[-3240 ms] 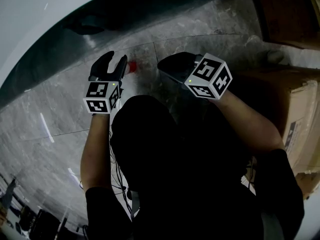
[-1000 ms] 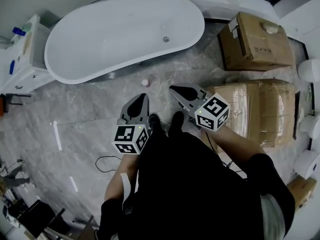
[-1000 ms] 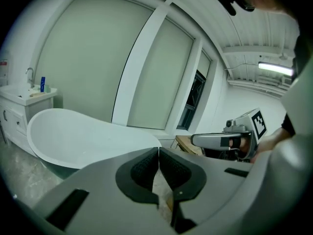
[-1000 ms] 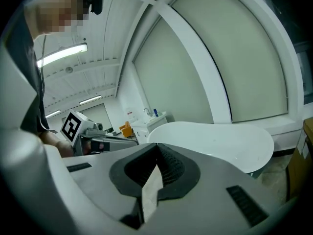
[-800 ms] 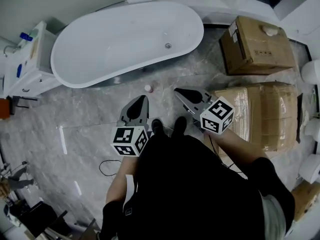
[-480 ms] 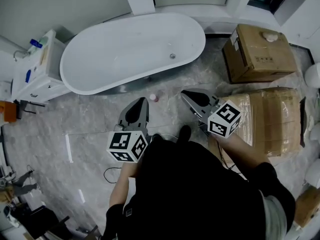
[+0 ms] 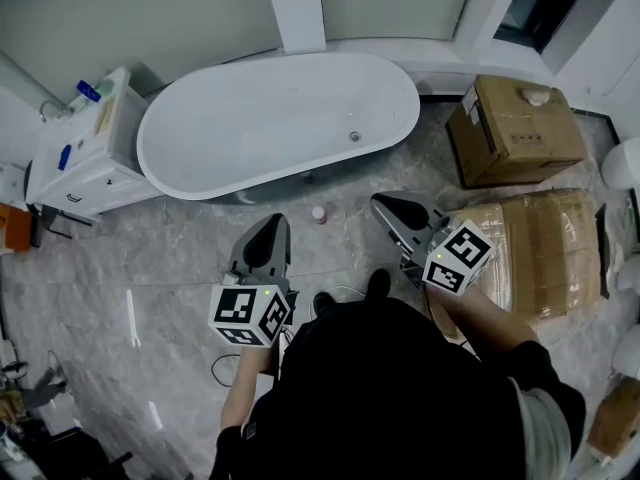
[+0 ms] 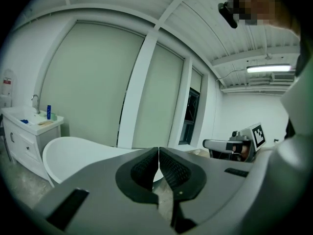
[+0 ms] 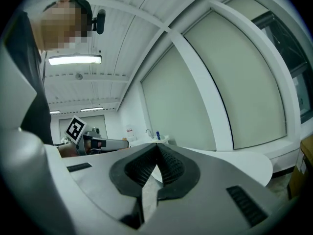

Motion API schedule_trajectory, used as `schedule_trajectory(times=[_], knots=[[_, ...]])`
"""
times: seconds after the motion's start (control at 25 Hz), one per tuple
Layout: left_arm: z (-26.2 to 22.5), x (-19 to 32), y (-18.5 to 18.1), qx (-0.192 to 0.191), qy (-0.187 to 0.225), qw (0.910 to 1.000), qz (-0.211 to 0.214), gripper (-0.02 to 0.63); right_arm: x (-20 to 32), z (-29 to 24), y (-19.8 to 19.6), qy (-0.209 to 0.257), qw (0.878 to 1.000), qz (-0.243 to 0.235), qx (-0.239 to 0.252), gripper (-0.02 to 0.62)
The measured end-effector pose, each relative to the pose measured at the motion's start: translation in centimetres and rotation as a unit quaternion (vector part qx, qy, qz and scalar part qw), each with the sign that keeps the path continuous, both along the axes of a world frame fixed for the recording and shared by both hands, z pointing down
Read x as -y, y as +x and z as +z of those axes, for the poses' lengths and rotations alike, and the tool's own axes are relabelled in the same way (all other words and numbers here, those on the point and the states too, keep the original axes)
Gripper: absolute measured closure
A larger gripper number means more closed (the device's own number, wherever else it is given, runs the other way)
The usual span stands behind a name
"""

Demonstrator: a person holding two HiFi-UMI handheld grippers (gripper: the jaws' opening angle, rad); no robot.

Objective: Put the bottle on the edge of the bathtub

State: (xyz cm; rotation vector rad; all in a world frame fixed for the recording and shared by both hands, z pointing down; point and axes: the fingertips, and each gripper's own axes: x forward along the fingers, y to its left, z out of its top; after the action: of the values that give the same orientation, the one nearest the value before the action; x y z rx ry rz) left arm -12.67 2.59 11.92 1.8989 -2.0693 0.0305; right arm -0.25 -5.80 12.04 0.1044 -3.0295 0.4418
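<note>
Head view looks down on a grey marble floor point(image 7: 150, 258) with a white oval bathtub point(image 7: 270, 118) standing on it. A large wrapped carton point(image 7: 545, 243) and a cardboard box point(image 7: 515, 128) sit to the tub's right, and a white vanity cabinet point(image 7: 85, 163) stands at its left end. The left claw point(image 7: 272, 224) and right claw point(image 7: 382, 201) hover over the floor in front of the tub, each with its jaws pressed together and empty. The bottle point(image 7: 319, 213), small and pinkish, stands on the floor near the tub's base, between the claw tips and apart from both.
</note>
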Motion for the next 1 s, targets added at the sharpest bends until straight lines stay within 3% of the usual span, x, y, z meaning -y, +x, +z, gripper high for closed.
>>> schedule_trajectory(times=[0.36,0.56,0.76,1.0], knots=[[1.3,-6.3,-7.4,0.009,-0.019,0.9988,-0.045,0.588,-6.6,-2.0,-5.3,0.025,0.999,-0.013,0.030,0.568],[0.0,-7.0,-7.8,0.017,-0.011,0.9981,-0.058,0.589,-6.6,-3.3,-5.1,0.039,0.998,-0.024,0.034,0.568],[-2.4,-5.7,-8.0,0.035,0.005,0.9974,-0.063,0.589,-4.4,-4.2,-2.3,0.055,0.998,-0.013,0.030,0.568],[-4.6,-3.6,-5.4,0.036,0.020,0.9982,-0.043,0.589,-1.1,-4.1,0.7,0.051,0.998,0.015,0.012,0.568]])
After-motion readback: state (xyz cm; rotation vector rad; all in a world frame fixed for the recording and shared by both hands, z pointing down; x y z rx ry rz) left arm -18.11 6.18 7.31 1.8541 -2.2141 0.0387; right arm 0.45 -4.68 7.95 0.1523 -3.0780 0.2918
